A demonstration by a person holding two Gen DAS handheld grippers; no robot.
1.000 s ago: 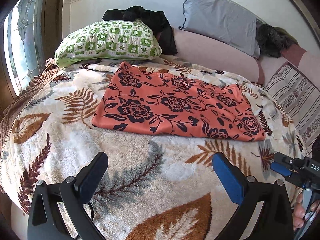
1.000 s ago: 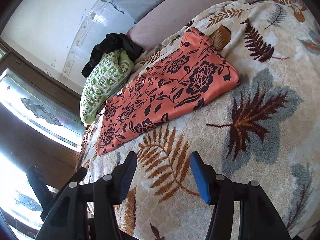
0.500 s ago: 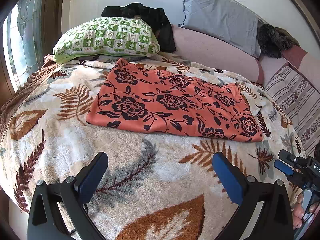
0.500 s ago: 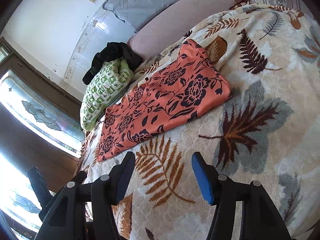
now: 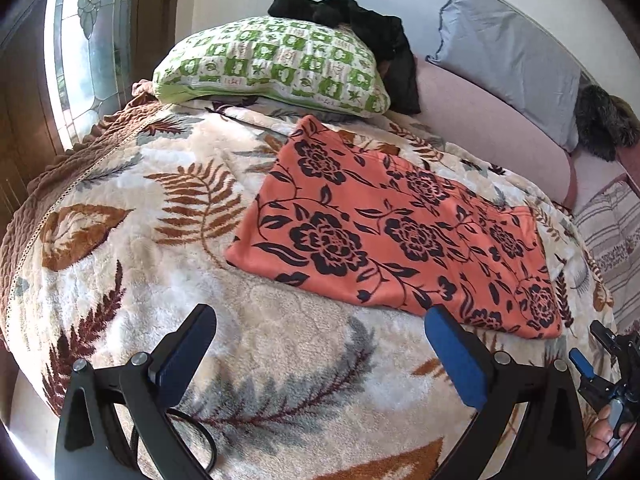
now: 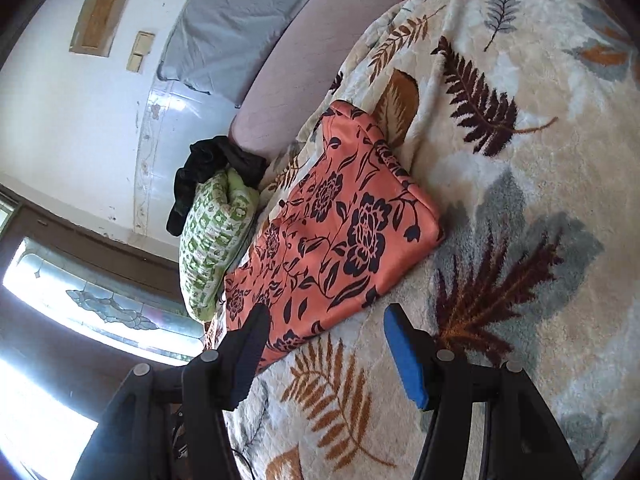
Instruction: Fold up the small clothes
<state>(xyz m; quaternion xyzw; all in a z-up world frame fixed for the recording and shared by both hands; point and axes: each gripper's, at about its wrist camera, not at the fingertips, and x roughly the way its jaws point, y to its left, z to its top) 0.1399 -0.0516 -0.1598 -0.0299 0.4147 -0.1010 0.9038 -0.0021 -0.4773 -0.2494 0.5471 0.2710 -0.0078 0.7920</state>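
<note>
An orange cloth with black flowers (image 5: 392,232) lies flat in a folded rectangle on the leaf-patterned blanket (image 5: 140,240). My left gripper (image 5: 320,328) hovers open just short of the cloth's near edge, its right finger tip over the near right stretch of that edge. In the right wrist view the same cloth (image 6: 336,232) lies ahead, and my right gripper (image 6: 324,326) stands open at its near edge, nothing between the pads. The right gripper (image 5: 600,364) also shows at the lower right of the left wrist view, held by a hand (image 5: 604,440).
A green-and-white pillow (image 5: 272,64) with a black garment (image 5: 360,32) on it sits at the bed's head. A grey pillow (image 5: 508,56) and pink bolster (image 5: 492,132) line the wall. A stained-glass window (image 5: 80,48) is at left, striped bedding (image 5: 612,236) at right.
Both views have shifted and rolled: the cloth now sits closer to each gripper. Both grippers stay open and nothing has been grasped.
</note>
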